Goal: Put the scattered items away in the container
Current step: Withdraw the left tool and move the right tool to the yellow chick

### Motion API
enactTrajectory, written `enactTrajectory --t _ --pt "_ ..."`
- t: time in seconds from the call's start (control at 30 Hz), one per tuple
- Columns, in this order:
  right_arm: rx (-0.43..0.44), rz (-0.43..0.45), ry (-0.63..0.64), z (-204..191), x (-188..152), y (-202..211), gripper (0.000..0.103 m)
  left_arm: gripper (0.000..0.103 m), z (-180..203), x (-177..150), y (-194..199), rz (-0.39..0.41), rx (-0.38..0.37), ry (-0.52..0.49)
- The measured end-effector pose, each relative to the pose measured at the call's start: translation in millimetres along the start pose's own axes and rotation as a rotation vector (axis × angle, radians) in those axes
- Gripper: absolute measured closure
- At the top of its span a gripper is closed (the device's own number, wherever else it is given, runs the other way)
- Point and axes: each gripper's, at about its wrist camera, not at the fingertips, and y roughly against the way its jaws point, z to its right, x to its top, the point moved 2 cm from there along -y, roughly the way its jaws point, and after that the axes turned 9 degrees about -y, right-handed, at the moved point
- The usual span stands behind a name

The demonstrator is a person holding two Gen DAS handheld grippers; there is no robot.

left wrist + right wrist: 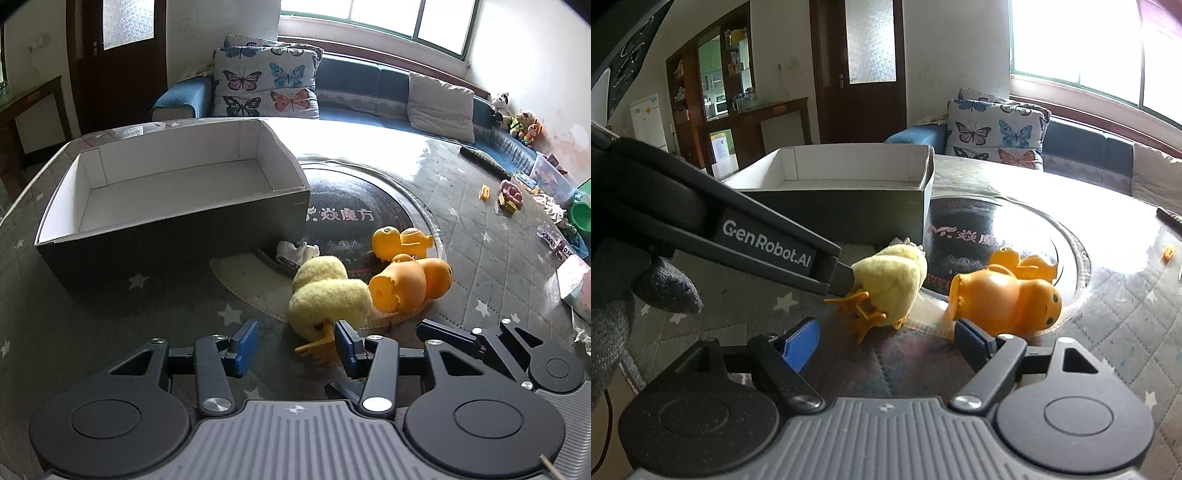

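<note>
**Entry: approach to first toy, box unfilled**

Left to right: I see the white-lined grey cardboard box (173, 192) holding nothing. My left tool (297, 341) is spread wide, its right pad beside the fuzzy yellow plush chick (325, 295), which lies on its side on the worktop (480, 258), orange feet toward me, long axis running away. Next, I judge: shift right, straddle, close. Right tool (882, 341) is wide too, near the orange rubber duck (1004, 299).
</note>
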Motion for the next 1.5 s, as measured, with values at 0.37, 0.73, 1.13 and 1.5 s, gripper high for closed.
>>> enactTrajectory --t 0.37,0.73,1.13,1.5 --pt "0.007 -0.008 -0.008 -0.3 -4.4 0.4 0.017 0.055 0.9 -9.6 -1.1 -0.02 0.012 0.02" --pt "0.015 -0.027 -0.005 -1.4 -9.2 -4.9 0.012 0.055 -2.5 -17.5 -5.2 -0.046 0.015 0.038" --pt "0.021 -0.044 0.0 -4.5 -11.2 -11.7 0.003 0.055 -8.9 -19.7 -6.5 -0.055 0.025 0.057" --pt "0.024 -0.06 -0.003 -4.4 -12.2 -18.3 0.0 0.055 -14.6 -19.0 -8.5 -0.056 0.032 0.07"
